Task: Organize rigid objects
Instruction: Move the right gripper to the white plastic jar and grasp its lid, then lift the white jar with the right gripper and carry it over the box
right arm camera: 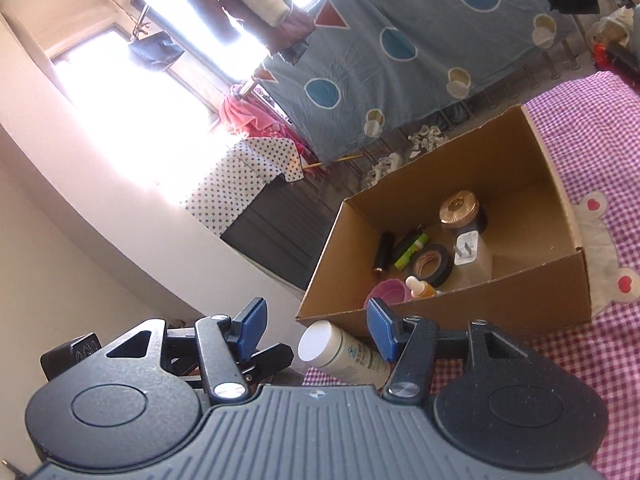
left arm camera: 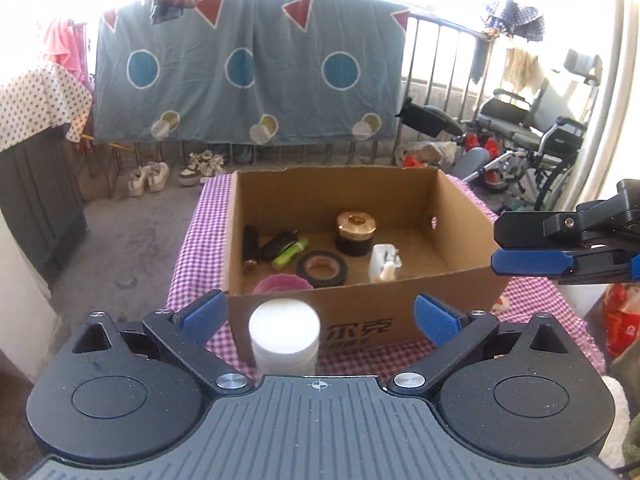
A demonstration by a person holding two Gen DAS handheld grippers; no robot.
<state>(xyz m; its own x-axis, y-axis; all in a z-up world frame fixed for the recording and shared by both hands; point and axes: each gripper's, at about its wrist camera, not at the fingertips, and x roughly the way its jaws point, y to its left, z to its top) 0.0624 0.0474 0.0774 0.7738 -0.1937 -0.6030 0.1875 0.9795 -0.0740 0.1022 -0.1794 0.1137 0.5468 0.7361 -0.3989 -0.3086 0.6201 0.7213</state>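
Cardboard box [left arm camera: 360, 320] sits on the checked tablecloth [left arm camera: 192, 248], its front wall close to the cloth's near edge. Left gripper [left arm camera: 316, 316] spread wide apart, nothing clamped. Right gripper [right arm camera: 316, 330] spread apart too, empty. White bottle [left arm camera: 285, 336] stands at the near edge, just before the box. Inside the box: tape roll [left arm camera: 322, 267], gold-lidded jar [left arm camera: 355, 232], pink bowl [left arm camera: 282, 284].

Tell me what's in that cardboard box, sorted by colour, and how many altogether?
In the box:
Black: 4 (tube, pouch, tape roll, gold-lidded jar)
Green: 1 (marker)
Pink: 1 (bowl)
White: 1 (plug)
Orange: 1 (dropper bottle)
Total: 8
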